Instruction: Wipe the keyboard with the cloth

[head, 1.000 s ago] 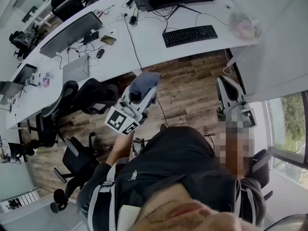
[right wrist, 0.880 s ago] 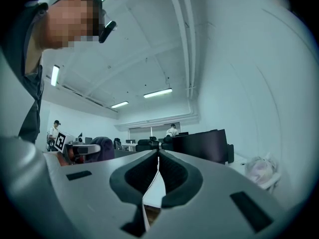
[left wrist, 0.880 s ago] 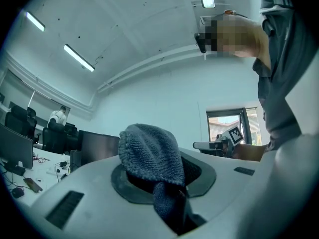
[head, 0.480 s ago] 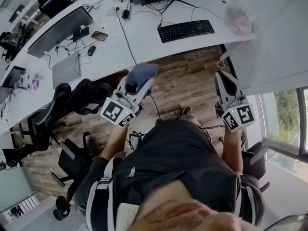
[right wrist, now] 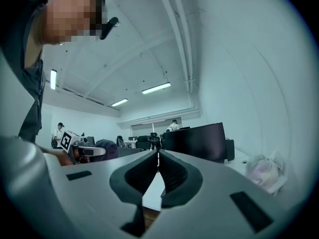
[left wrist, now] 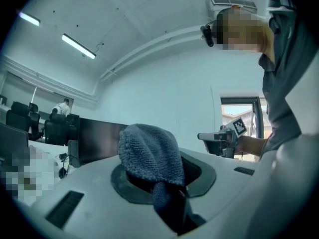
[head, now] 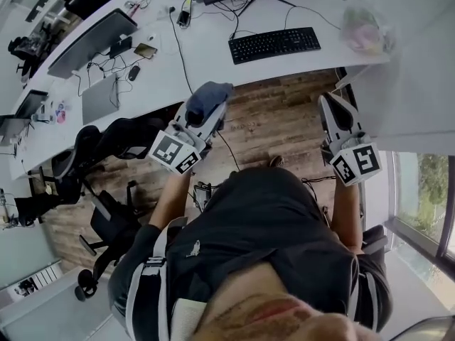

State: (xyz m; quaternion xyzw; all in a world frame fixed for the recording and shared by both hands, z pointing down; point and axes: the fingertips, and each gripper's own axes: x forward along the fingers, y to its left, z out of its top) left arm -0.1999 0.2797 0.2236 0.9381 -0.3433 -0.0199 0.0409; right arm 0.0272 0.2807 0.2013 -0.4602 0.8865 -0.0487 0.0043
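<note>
Spanning the far side, the long white desk bore the black rectangular keyboard, long axis left-right, far and rightward of the left gripper, which clamped the blue-grey terry cloth; the right gripper sat closed, empty.

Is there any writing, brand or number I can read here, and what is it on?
No text is readable in any view.
Keyboard: key legends too small.
Marker cubes on left hand-held gripper and right hand-held gripper: square patterns, not words.
Cloth: no label shows.
</note>
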